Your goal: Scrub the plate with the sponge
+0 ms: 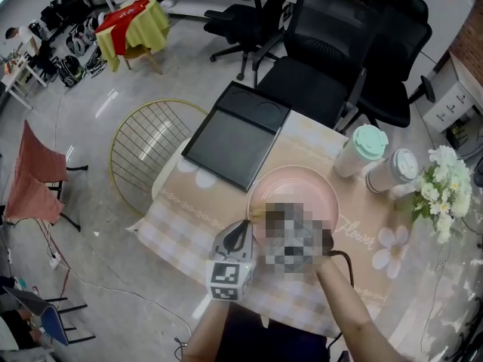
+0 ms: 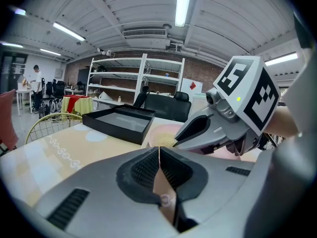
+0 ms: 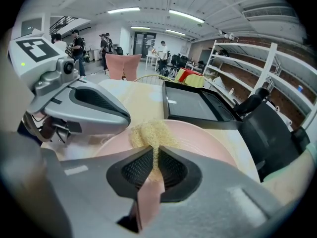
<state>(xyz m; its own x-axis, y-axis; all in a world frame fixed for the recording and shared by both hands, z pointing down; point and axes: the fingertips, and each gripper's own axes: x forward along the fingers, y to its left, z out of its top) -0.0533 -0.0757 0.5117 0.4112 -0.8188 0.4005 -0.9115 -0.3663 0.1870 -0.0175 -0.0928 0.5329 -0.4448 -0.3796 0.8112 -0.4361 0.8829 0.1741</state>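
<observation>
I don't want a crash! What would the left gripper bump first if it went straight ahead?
Probably the plate, just past the left gripper's jaws, then the sponge in the right gripper. Depth is unclear.

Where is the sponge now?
In the right gripper view, the yellow mesh sponge is clamped in the right gripper, resting on the pink plate near the left gripper.

sponge (image 3: 148,133) on plate (image 1: 302,183) | plate on table (image 1: 189,217) | tray (image 1: 234,134) behind-left | two cups (image 1: 364,149) right
</observation>
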